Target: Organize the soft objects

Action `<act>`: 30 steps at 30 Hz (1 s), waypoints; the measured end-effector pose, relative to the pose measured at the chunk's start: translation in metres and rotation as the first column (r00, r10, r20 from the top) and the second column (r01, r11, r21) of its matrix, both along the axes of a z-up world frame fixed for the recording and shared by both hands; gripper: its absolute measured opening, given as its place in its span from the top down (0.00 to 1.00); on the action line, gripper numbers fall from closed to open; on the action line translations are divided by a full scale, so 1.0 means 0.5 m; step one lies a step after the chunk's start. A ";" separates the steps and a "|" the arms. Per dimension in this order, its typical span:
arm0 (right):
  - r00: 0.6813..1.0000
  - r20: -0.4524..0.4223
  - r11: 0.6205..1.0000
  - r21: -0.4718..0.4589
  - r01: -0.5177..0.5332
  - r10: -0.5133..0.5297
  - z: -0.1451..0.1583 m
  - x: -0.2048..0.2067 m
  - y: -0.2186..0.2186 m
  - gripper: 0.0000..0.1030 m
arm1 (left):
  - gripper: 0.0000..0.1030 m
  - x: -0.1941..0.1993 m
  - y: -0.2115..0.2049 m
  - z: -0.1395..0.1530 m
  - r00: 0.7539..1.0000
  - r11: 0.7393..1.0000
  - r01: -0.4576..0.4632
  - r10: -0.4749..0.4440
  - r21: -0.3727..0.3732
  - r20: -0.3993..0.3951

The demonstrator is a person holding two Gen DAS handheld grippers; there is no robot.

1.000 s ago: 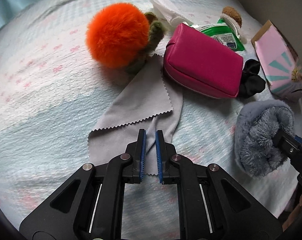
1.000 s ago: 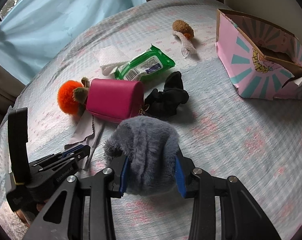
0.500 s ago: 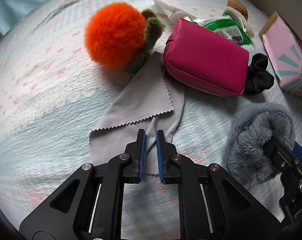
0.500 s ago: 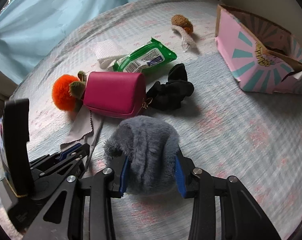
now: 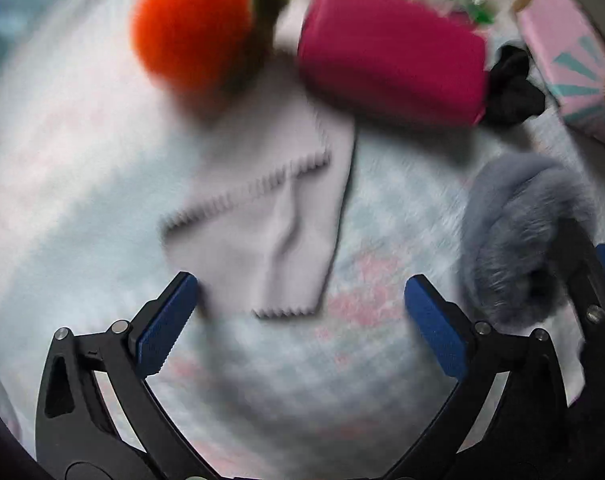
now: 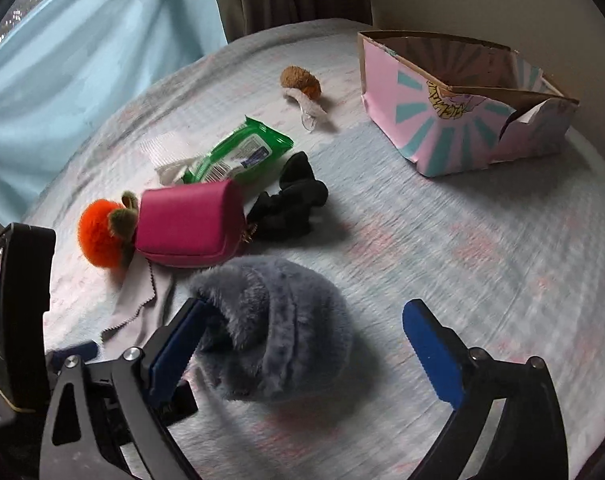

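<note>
Both grippers stand with jaws spread wide, having just been opening, and neither pinches anything. The left gripper [image 5: 300,312] points down at the bed [image 5: 82,184], and the grey cloth [image 5: 270,216] lies flat between its blue pads without touching either; a raised crease runs down the cloth, likely the mark of a pinch let go. The right gripper [image 6: 302,344] straddles the grey fluffy piece [image 6: 274,328], which sits slumped on the bed: its left pad rests against the fur, while the right pad stands clear of it. My reading is that both soft things are being set down near each other at the near edge of the spread, as a sorted group, though the pink box [image 6: 462,120] far to the right stands open and may be the real destination. Farther out, the magenta pouch [image 6: 190,228] lies with the orange pompom [image 6: 102,236] touching its left end and the black scrunchie [image 6: 290,208] just beside its right end; behind them sit the green wipes pack [image 6: 238,156] and a small brown fuzzy thing [image 6: 302,84]. The left view is smeared by motion, so its far objects are only colour patches. What the fluffy piece actually is I cannot tell, the box's contents are hidden by its walls, and a white item beside the wipes is half covered.
</note>
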State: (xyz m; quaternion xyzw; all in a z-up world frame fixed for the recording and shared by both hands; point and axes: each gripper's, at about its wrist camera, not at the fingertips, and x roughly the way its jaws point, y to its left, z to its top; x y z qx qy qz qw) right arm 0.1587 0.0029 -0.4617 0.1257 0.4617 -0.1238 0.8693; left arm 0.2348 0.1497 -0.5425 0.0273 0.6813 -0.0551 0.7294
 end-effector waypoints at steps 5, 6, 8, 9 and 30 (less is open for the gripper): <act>1.000 0.012 1.000 -0.015 0.007 -0.007 0.004 -0.003 0.013 0.05 | 0.00 0.004 0.002 -0.018 0.999 1.000 -0.016 0.016 0.009 -0.044; 1.000 0.009 1.000 -0.019 0.005 -0.004 0.002 -0.002 0.015 0.05 | 0.00 0.004 0.002 -0.018 0.999 1.000 -0.015 0.015 0.013 -0.033; 1.000 0.001 1.000 -0.016 -0.009 0.009 -0.003 0.001 0.019 0.05 | 0.00 -0.007 0.006 -0.015 1.000 1.000 -0.018 0.018 0.001 0.022; 1.000 -0.008 1.000 -0.023 -0.018 0.018 -0.006 0.002 0.023 0.05 | 0.00 -0.022 0.004 -0.010 0.999 1.000 -0.012 0.012 -0.002 0.047; 0.978 -0.115 0.985 0.034 -0.172 0.174 -0.043 0.040 0.018 0.05 | 0.00 -0.030 0.007 0.035 0.986 0.996 0.073 -0.081 0.054 0.148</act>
